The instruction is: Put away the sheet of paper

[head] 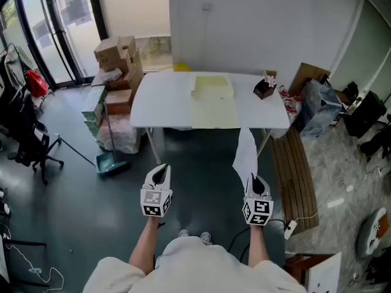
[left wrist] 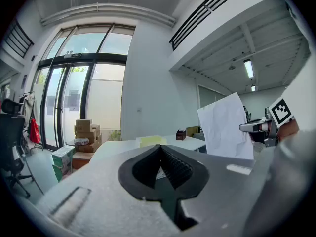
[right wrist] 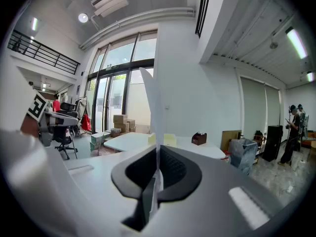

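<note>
A white sheet of paper [head: 246,154] hangs upright from my right gripper [head: 255,182], whose jaws are shut on its lower edge. In the right gripper view the sheet [right wrist: 154,107] rises edge-on from between the closed pads. The left gripper view shows it [left wrist: 224,127] off to the right. My left gripper [head: 160,174] is held level beside the right one, its jaws together with nothing in them [left wrist: 160,148]. Both point at a white table [head: 165,102] some way ahead. An open pale-yellow folder [head: 214,99] lies on that table.
A small dark brown box [head: 265,88] stands on the table's right end. Cardboard boxes [head: 119,66] are stacked left of the table, with a dustpan [head: 111,162] on the floor. A wooden bench [head: 296,182] runs along the right. An office chair [head: 30,139] stands far left.
</note>
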Tool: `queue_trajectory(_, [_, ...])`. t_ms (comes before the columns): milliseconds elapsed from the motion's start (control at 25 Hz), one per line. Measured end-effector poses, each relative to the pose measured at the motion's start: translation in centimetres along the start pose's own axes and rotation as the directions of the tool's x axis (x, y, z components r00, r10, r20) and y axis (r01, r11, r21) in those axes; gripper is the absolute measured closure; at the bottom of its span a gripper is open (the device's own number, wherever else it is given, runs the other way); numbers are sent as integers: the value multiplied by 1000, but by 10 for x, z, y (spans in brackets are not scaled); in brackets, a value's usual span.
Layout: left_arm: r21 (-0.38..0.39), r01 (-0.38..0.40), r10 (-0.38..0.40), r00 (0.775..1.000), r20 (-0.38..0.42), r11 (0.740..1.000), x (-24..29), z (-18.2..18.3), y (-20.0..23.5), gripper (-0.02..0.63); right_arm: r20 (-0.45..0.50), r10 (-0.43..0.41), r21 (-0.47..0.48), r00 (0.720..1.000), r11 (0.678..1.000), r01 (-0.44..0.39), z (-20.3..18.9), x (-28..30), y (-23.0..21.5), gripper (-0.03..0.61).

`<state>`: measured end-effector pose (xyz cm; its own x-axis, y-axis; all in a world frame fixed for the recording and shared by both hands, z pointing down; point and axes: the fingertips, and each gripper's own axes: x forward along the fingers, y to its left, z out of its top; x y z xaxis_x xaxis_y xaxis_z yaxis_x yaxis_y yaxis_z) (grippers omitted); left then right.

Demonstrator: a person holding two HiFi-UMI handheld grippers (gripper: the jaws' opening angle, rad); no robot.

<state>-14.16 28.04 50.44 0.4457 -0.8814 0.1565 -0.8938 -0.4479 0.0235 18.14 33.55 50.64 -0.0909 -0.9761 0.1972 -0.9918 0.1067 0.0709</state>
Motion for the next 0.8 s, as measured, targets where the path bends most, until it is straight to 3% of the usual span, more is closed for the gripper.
queue_trajectory(800, [-6,-9,9,1000,-7,1000,20,1,-21,614,5,47,17,999,999,-47,-3,18,-10,576])
